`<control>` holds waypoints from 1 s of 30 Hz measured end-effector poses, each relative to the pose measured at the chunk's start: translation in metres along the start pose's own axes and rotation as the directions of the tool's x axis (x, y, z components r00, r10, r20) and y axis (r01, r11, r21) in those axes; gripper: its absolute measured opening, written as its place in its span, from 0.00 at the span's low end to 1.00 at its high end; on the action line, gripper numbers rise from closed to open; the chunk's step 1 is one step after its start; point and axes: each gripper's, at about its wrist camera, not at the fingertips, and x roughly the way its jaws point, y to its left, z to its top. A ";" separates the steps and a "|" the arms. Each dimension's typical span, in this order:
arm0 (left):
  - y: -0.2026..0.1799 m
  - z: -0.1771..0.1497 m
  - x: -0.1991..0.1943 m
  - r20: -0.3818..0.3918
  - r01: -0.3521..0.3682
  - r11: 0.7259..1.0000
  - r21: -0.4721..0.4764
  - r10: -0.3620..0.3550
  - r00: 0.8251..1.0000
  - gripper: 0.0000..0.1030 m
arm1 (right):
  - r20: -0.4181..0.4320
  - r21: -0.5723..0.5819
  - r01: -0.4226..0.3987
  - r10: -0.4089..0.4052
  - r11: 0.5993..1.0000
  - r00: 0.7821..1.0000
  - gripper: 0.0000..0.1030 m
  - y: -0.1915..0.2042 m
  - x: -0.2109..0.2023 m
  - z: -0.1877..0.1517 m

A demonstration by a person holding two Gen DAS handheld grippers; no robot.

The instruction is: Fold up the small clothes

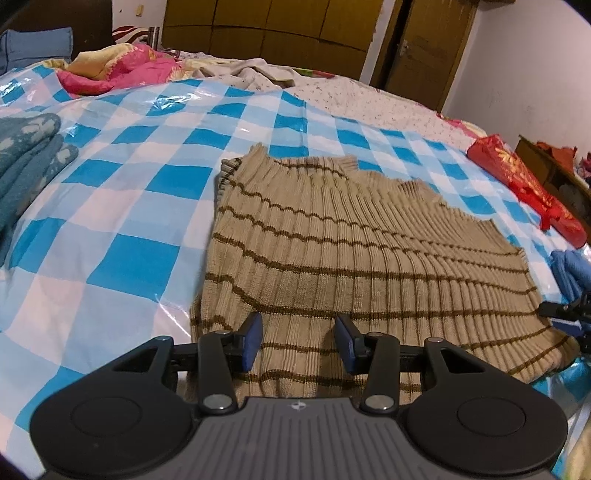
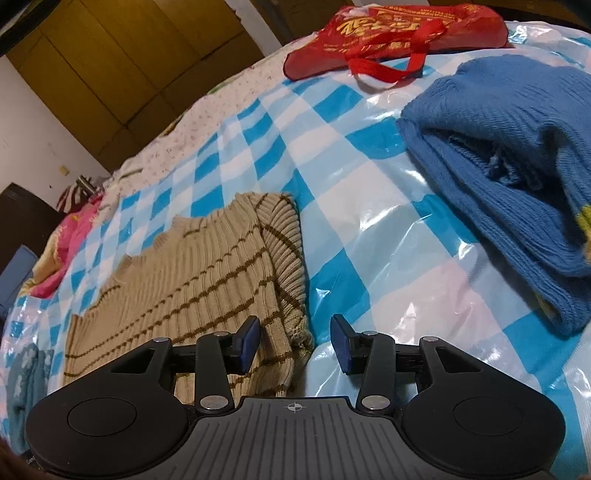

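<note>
A tan ribbed sweater with brown stripes (image 1: 332, 251) lies flat and partly folded on the blue-and-white checked plastic sheet (image 1: 122, 206). My left gripper (image 1: 299, 341) is open, just above the sweater's near edge, holding nothing. In the right wrist view the sweater (image 2: 199, 280) lies to the left. My right gripper (image 2: 295, 343) is open and empty over the sweater's right near corner, one pad over the knit and the other over the bare sheet (image 2: 369, 258). The right gripper's tip shows at the left wrist view's right edge (image 1: 569, 314).
A folded blue knit (image 2: 517, 177) lies right of the sweater, with a red bag (image 2: 391, 37) beyond it. A teal patterned cloth (image 1: 29, 162) sits at the left. A pink quilt (image 1: 122, 70) lies at the far side. Wardrobe doors (image 1: 280, 29) stand behind.
</note>
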 end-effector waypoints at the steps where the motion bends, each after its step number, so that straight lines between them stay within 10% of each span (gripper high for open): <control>1: -0.001 0.000 0.000 0.000 -0.002 1.000 0.007 0.002 1.000 0.53 | -0.003 -0.011 0.002 -0.002 1.000 1.000 0.40 0.002 0.001 0.000; 30: 0.025 0.000 -0.035 0.117 -0.033 0.984 -0.173 0.053 0.992 0.54 | -0.083 -0.092 0.051 -0.059 0.994 0.995 0.40 0.021 0.014 0.008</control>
